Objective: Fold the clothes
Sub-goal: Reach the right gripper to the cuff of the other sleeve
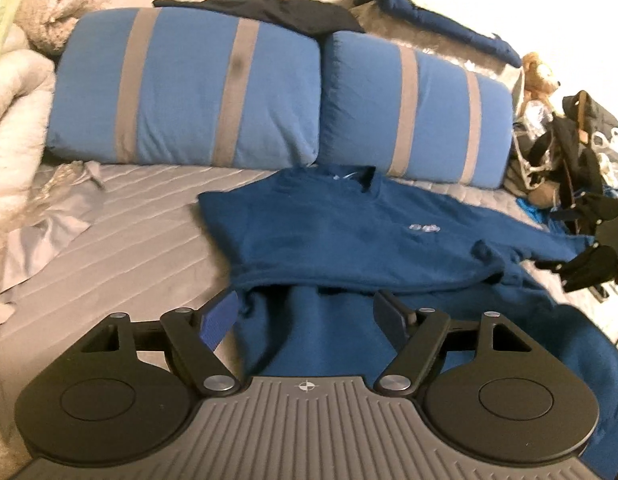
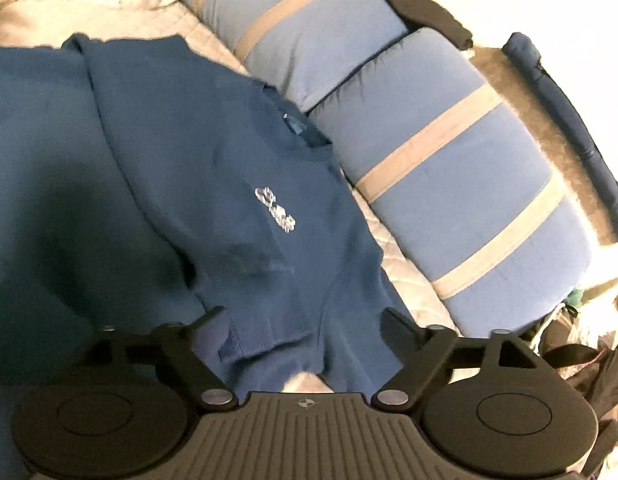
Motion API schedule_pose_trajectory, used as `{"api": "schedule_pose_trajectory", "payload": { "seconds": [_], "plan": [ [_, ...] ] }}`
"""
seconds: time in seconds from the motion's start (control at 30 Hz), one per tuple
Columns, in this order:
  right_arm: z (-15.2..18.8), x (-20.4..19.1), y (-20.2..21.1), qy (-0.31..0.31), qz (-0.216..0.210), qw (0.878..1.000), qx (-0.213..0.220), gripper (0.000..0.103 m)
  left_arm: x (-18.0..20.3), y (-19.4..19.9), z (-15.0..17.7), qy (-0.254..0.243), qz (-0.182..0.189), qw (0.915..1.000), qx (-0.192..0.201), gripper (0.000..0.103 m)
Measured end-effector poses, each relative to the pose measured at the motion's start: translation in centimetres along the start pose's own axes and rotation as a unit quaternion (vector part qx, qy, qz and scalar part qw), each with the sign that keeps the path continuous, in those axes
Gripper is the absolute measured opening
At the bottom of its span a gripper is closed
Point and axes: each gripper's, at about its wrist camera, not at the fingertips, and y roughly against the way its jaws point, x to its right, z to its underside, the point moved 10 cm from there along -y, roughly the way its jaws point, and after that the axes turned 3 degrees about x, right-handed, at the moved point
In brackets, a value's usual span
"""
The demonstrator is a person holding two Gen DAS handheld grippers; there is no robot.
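Sweater [image 1: 349, 232] lies on the bed [image 1: 141, 248] just below the pillows [image 1: 189, 88], part-folded. Both grippers — left [image 1: 309, 316], right [image 2: 305, 332] — hover with jaws open, holding nothing; a shallow pinch could slip and spill the fold.

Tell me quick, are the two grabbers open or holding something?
Left gripper: open, holding nothing, over the blue sweatshirt.
Right gripper: open, holding nothing, over the sweatshirt's sleeve cuff.
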Motion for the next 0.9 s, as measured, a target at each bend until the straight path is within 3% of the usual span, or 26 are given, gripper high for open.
{"api": "schedule_pose_trajectory", "payload": {
  "seconds": [0.3, 0.53, 0.9],
  "plan": [
    [-2.8, 0.4, -0.4, -0.108, -0.029, 0.994, 0.012, 0.086, 3.1, -1.3, -1.0, 0.016, 0.004, 0.9996, 0.025, 0.075],
    [-3.6, 1.4, 1.8, -0.137, -0.022, 0.990, 0.031, 0.089, 5.0, -2.2, 0.5, -0.005, 0.017, 0.9998, 0.003, 0.075],
    [7.1, 5.7, 6.3, -0.257, 0.045, 0.965, 0.019, 0.093, 5.2, -3.9, 1.8, -0.015, 0.016, 0.9987, -0.046, 0.075]
  ]
}}
